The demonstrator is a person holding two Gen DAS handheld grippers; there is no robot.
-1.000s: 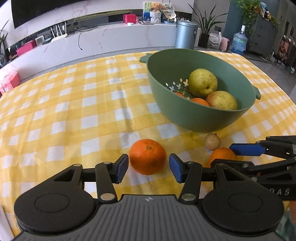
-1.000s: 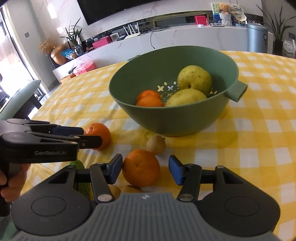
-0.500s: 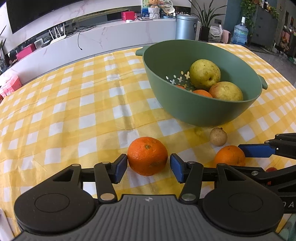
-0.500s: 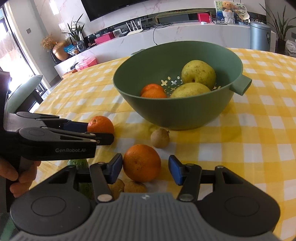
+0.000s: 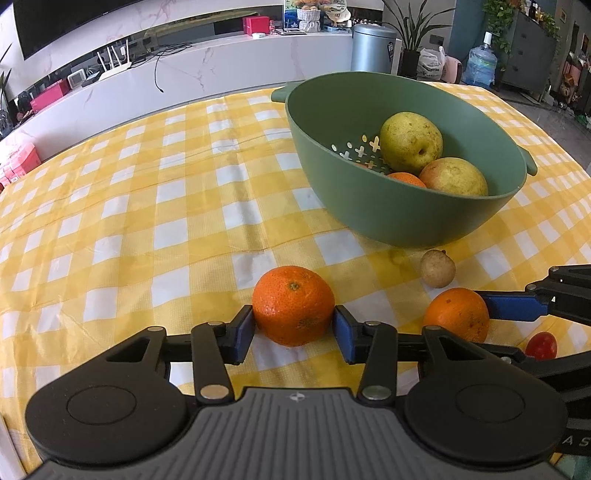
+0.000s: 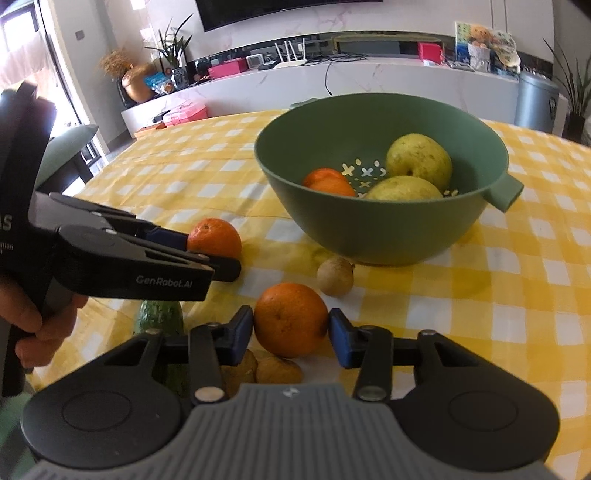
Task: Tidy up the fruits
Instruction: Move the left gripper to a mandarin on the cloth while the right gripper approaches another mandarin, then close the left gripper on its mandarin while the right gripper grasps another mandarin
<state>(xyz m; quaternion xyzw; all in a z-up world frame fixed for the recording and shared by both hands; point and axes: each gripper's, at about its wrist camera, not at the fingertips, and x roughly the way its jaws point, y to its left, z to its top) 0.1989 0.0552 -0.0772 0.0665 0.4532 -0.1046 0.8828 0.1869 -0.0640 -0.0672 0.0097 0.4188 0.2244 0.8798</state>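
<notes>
Left of the green bowl (image 6: 373, 236), the left gripper (image 5: 293, 328), marked "GenRobot.AI" on its side, is closing its jaws on an orange (image 5: 293, 304) on the worktop (image 5: 147, 221); the pads seem to touch the peel. In front of the bowl, the right gripper (image 6: 291, 326) is closing likewise on a second orange (image 6: 291, 319). Pears and an orange lie inside the bowl.

White marble counter (image 5: 236, 66) under a dark screen (image 6: 280, 11); bright window (image 6: 22, 66) beside it.
</notes>
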